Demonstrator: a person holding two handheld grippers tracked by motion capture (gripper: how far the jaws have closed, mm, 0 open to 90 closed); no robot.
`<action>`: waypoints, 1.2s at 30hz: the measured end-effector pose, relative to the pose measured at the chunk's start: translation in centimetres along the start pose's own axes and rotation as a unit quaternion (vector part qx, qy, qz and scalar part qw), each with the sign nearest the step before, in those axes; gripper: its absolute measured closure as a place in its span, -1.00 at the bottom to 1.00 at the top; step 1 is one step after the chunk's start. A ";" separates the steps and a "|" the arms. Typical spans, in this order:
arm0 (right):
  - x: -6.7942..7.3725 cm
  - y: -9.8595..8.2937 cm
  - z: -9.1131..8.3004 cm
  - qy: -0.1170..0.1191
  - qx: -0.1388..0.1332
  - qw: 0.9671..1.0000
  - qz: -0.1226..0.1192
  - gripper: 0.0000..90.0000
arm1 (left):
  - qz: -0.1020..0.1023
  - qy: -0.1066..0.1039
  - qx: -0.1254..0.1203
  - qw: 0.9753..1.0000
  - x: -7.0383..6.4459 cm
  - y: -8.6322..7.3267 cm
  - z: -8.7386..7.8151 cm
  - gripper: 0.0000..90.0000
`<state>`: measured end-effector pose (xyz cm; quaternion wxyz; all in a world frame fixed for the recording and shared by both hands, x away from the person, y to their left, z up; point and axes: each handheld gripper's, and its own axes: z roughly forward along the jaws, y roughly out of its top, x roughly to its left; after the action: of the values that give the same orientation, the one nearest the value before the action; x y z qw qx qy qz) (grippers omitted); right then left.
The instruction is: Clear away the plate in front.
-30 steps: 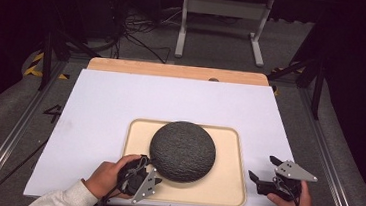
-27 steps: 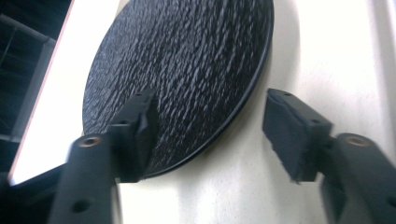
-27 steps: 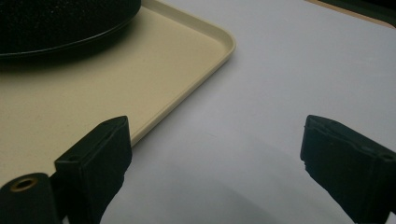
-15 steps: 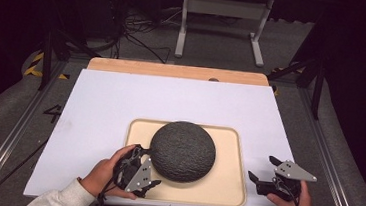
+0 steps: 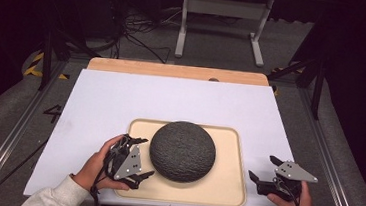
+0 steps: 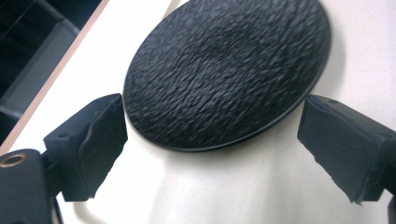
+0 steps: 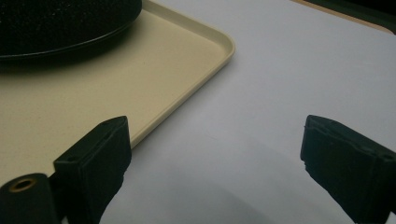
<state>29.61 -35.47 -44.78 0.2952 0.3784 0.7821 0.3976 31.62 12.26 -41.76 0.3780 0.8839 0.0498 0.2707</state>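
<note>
Black dome (image 5: 183, 151), just beside open left tool (image 5: 139, 156)

A: Where's the tray (image 5: 223, 193)?
B: On the sheet (image 5: 121, 102) that covers the table (image 5: 173, 71), near the person's edge, about mid-width. The domed object (image 5: 183, 151) sits on it, left of the tray's centre.

A: And the left gripper (image 5: 138, 159)?
B: Over the tray's left rim, just beside the dome; in the left gripper view the dome (image 6: 224, 70) lies ahead, between the spread jaws.

A: The right gripper (image 5: 262, 175)?
B: On the sheet, just right of the tray, well apart from the dome. Beyond the table's far edge, a stand (image 5: 224, 9) on the floor.
</note>
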 end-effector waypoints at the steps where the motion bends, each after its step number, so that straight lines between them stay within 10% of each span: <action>1: 0.0 0.0 0.0 0.000 0.000 1.000 -0.001 -0.80 | -0.007 -0.002 -0.001 1.000 0.2 -0.2 -0.1 -0.81; 36: 0.1 0.1 0.0 0.001 -0.001 1.000 -0.005 -0.80 | -0.091 0.047 0.053 0.993 4.7 -7.2 -1.7 -0.77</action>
<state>29.54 -35.34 -44.74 0.2971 0.3738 0.7841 0.3966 35.55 19.85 -43.76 0.3512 0.8808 0.1617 0.2733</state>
